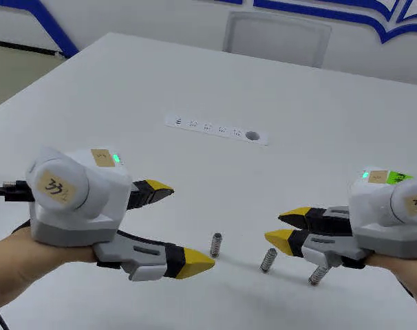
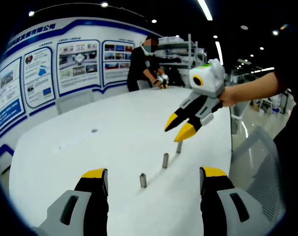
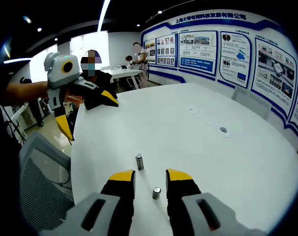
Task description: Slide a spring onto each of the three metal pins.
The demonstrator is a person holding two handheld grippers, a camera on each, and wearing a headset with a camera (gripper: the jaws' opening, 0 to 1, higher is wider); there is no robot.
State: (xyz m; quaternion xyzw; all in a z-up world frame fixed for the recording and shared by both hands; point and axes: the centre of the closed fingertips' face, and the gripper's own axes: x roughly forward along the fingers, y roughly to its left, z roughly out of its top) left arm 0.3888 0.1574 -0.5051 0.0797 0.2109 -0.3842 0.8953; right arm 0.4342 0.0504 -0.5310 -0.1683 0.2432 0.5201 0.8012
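**A:** What sat closest to the lens?

**B:** The left gripper (image 1: 177, 223), low on the left of the head view. Its yellow-tipped jaws were spread wide, with nothing between them.

**A:** And moving right from there?

**B:** Three springs stood in a row on the white table (image 1: 126, 103), between the two grippers. The left spring (image 1: 216, 244) was just beside the left gripper's lower tip. The middle spring (image 1: 268, 260) was near the right gripper's lower tip, and the right spring (image 1: 319, 275) sat close under that gripper's body. Last came the right gripper (image 1: 285, 229), its jaws parted by only a narrow gap and gripping nothing. In the right gripper view, one spring stood just ahead of that gap.

**A:** Which way did they point?

**B:** Each stood on end, long axis rising from the tabletop. The middle and right ones seemed to lean slightly in the head view, though that may have been the camera angle. The row ran across in front of the person. I could not tell whether pins ran up inside the coils.

**A:** What could have gone wrong?

**B:** I judged a sideways knock the main risk. Both lower tips hung close to slim, upright pieces, so a small drift could have tipped one over and sent it rolling. Closing hard on a coil could also have squeezed it until it sprang free.
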